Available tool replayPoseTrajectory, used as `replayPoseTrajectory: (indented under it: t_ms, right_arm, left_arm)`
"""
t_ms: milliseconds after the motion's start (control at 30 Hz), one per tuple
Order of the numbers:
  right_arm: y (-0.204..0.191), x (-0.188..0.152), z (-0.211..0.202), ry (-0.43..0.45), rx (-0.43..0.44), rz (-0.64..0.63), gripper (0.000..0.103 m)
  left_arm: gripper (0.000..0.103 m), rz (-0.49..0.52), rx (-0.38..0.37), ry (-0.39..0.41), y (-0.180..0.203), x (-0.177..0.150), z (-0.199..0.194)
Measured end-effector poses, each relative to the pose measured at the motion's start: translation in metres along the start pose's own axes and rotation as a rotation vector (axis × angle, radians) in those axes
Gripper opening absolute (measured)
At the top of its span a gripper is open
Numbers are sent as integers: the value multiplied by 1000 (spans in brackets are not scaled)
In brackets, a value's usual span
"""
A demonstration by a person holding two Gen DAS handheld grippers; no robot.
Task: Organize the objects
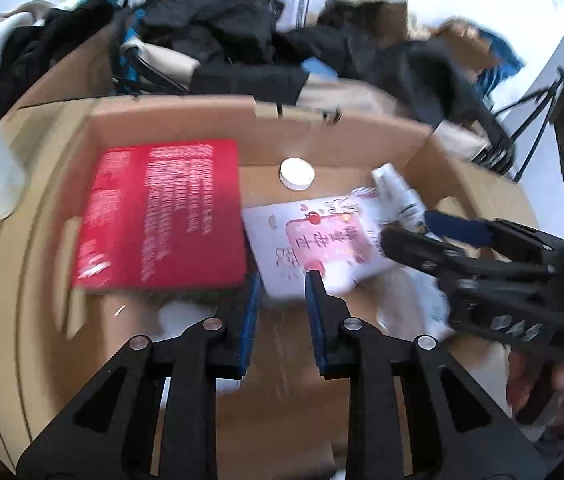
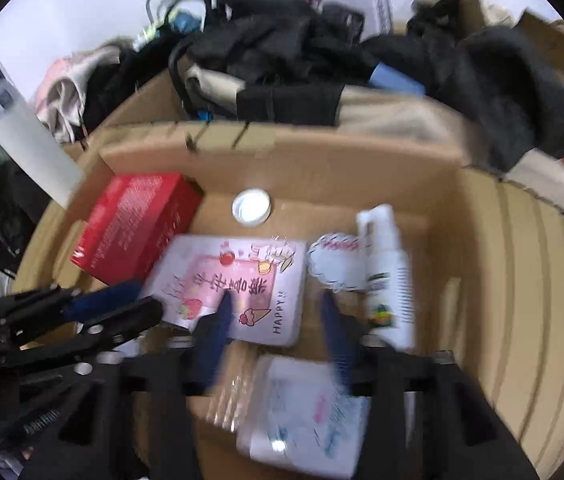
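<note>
One red box, one bottle, one cap

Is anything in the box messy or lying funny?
Yes. The spray bottle lies on its side, and the white cap sits loose by the back wall of the box, on no bottle.

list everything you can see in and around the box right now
cardboard box: 1, brown, open, holds the items
red box: 1, red, back left in box
white cap: 1, white, box floor near back wall
pink card: 1, white and pink, centre
spray bottle: 1, white, lying right of card
white packet: 1, white, near side
dark clothes: pile, black, behind box
left gripper: 1, black and blue, empty
right gripper: 1, black and blue, open
</note>
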State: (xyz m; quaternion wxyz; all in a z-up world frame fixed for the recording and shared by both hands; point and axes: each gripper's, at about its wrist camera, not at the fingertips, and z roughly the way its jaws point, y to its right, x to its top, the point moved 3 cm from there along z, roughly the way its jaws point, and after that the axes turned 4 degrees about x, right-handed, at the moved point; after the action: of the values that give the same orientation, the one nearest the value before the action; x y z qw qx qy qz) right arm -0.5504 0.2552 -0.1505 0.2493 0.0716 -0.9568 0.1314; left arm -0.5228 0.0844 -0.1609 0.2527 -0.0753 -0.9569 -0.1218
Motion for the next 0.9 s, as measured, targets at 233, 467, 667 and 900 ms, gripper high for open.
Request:
replayPoseTrajectory:
  t_ms: [233,467,667,900]
  right_arm:
    - [2,-29,-147,165,-21,-54,82]
    - [-14,-75,-286,304,-80,-110,82]
    - [-47,-111,-376,423,-96,-193,82]
    - [-83,-124,-460,525,-87,-286,82]
  left_arm:
    - [18,4,195,224,-32,-22,-201]
    - [18,7,283,451,-15,-53,-386]
    - [18,24,289,572,16,-53,-496]
    - [18,56,336,722,53,-33,-585]
